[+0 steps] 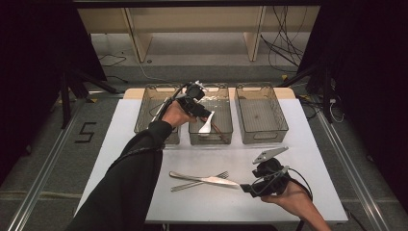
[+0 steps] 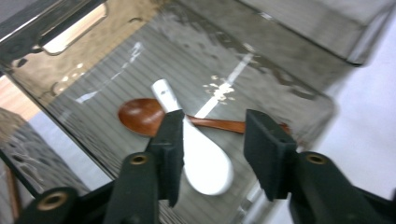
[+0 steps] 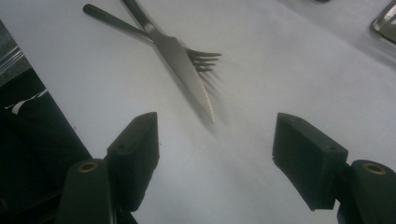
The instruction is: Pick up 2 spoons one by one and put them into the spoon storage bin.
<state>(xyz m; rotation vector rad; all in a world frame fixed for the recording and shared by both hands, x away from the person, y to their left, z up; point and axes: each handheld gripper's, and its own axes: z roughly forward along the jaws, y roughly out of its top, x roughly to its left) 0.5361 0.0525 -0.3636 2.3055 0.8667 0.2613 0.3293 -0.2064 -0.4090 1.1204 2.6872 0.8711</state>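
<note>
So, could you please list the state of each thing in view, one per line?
left gripper: open, over the middle bin
white spoon: released, lying in the middle bin across the wooden spoon
left bin: contents unclear
right bin: empty
right gripper: open, holding nothing
knife: on the table, crossed over the fork

A brown wooden spoon (image 2: 140, 115) is lying in the middle bin (image 1: 226, 126). An empty bin (image 1: 262, 115) is sitting at the right of it, and another bin (image 1: 146, 108) is sitting at the left. All three are standing in a row at the back of the white desk (image 1: 125, 144). Black cables (image 1: 284, 43) are lying on the floor (image 1: 192, 62) behind it.
</note>
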